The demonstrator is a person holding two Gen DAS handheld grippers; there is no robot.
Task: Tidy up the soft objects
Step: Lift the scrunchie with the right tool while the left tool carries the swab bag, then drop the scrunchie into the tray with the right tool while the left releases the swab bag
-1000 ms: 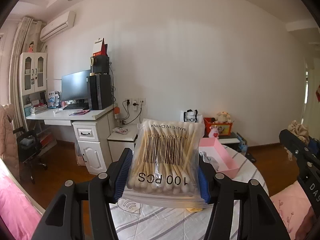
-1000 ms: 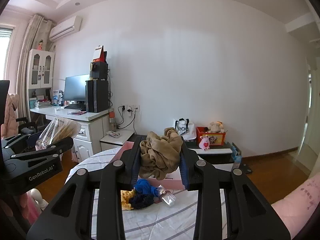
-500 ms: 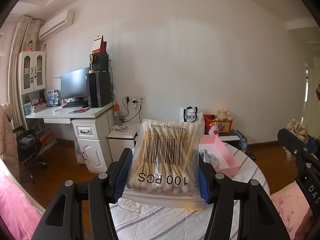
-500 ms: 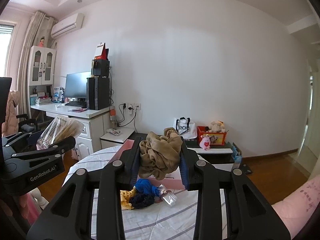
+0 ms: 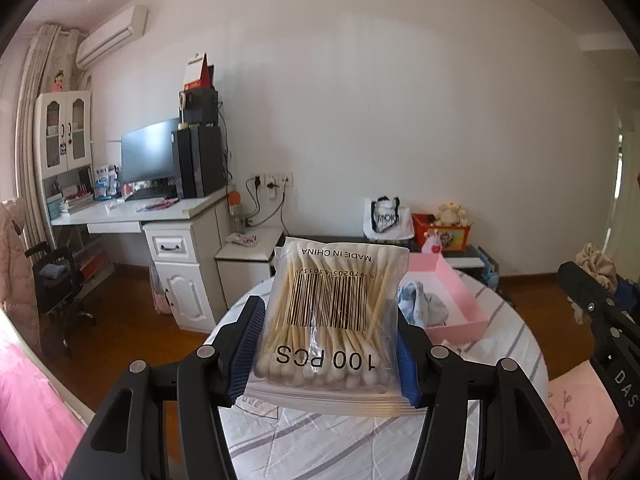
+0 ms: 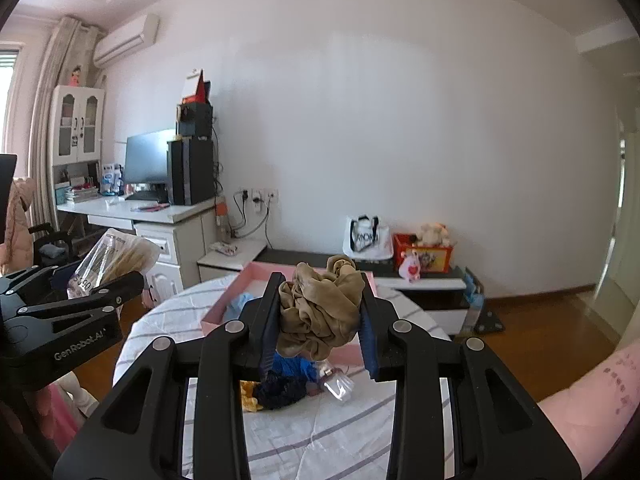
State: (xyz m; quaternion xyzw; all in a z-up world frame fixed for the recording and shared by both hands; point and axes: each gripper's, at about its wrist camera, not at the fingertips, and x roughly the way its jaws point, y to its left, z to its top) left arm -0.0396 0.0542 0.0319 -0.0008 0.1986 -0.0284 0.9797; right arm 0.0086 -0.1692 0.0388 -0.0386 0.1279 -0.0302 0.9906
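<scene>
The left hand-held gripper (image 5: 327, 354) stands about half open, its blue pads pressed on both sides of a clear zip bag of cotton swabs (image 5: 334, 320). The bag is held up above the near left edge of the round worktop (image 5: 516, 344), which wears a white cloth with grey stripes. Print on the bag reads upside down in the left wrist view: "MADE IN CHINA" along its far edge, a barcode with a row of digits in the middle, and "100 PCS" near the swab heads.

The right hand-held gripper (image 6: 320, 320) is set narrow, its pads clamped on a crumpled tan scrunchie (image 6: 320, 312) that bulges above and below them. It is held in the air over the middle of the worktop, in front of a pink tray (image 6: 236, 286) that sits toward the far edge. Pale blue cloth (image 6: 240, 304) lies inside the tray. At the tray's near side, under the scrunchie, lie a blue soft item (image 6: 294, 368), a dark navy one (image 6: 280, 394), a yellow one (image 6: 248, 396) and a small clear packet (image 6: 338, 386), all bunched together.

The side of the left hand-held gripper, seen from the right wrist, carries "GenRobot.AI". In the left wrist view the right one shows the letters "DAS". A white tote bag (image 6: 366, 238) against the far wall has dark lettering too small to read.
</scene>
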